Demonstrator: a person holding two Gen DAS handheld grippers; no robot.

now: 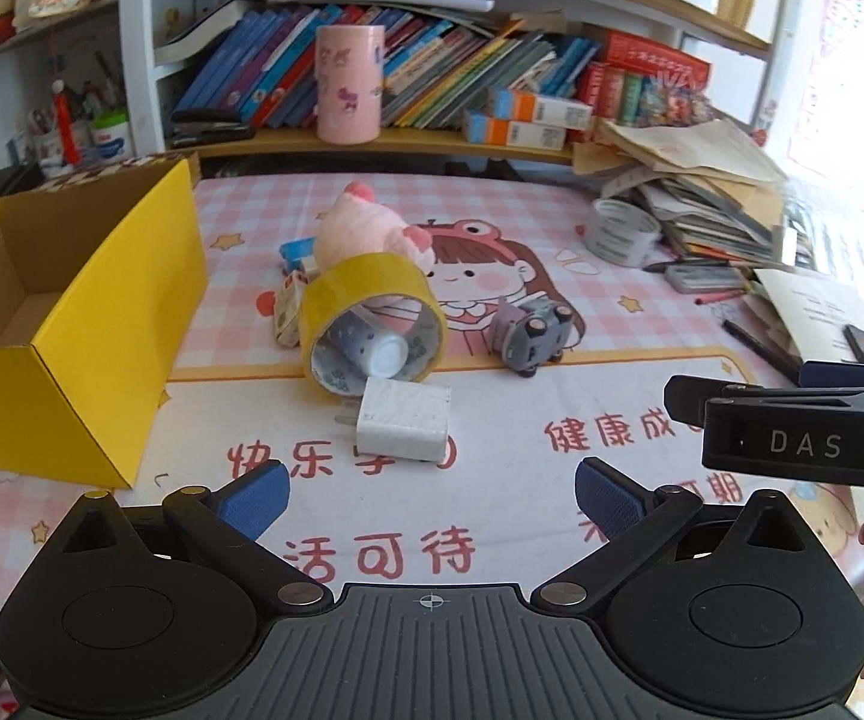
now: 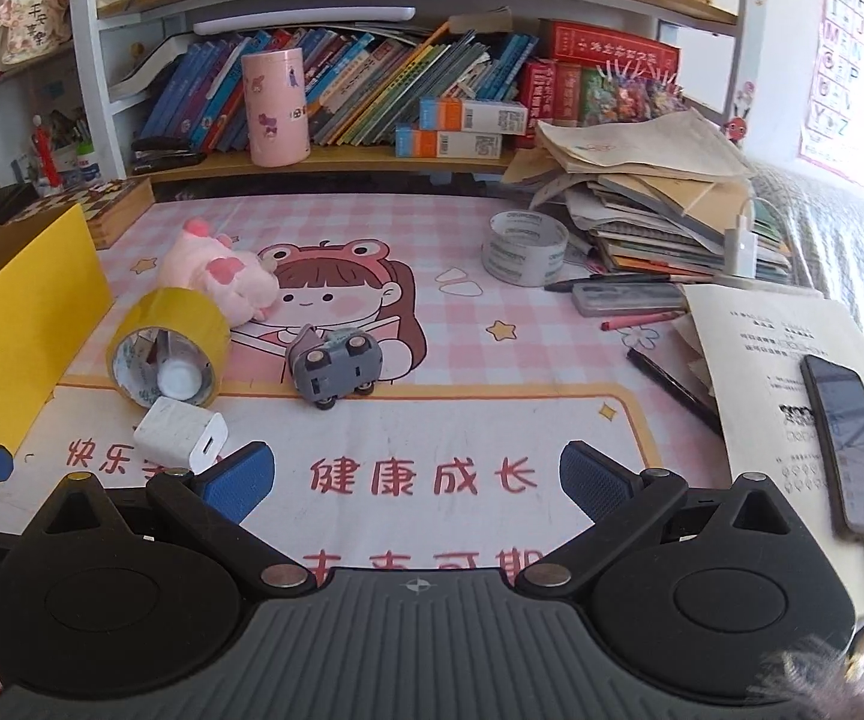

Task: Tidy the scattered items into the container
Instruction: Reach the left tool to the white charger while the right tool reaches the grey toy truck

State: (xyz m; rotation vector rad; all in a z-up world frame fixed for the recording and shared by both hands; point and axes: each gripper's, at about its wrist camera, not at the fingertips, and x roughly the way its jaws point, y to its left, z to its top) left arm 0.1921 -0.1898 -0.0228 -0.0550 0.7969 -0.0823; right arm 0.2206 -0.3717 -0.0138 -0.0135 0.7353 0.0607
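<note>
An open yellow cardboard box stands at the left of the pink desk mat. Beside it lie a yellow tape roll on its side, a white charger plug, a pink plush toy and a grey toy car tipped on its side. A small patterned box and a blue item peek from behind the roll. My left gripper is open just short of the plug. My right gripper is open, with the car ahead.
A clear tape roll sits at the right by a stack of papers. Pens, a pencil case, printed sheets and a phone lie at the right edge. Bookshelves with a pink canister stand behind.
</note>
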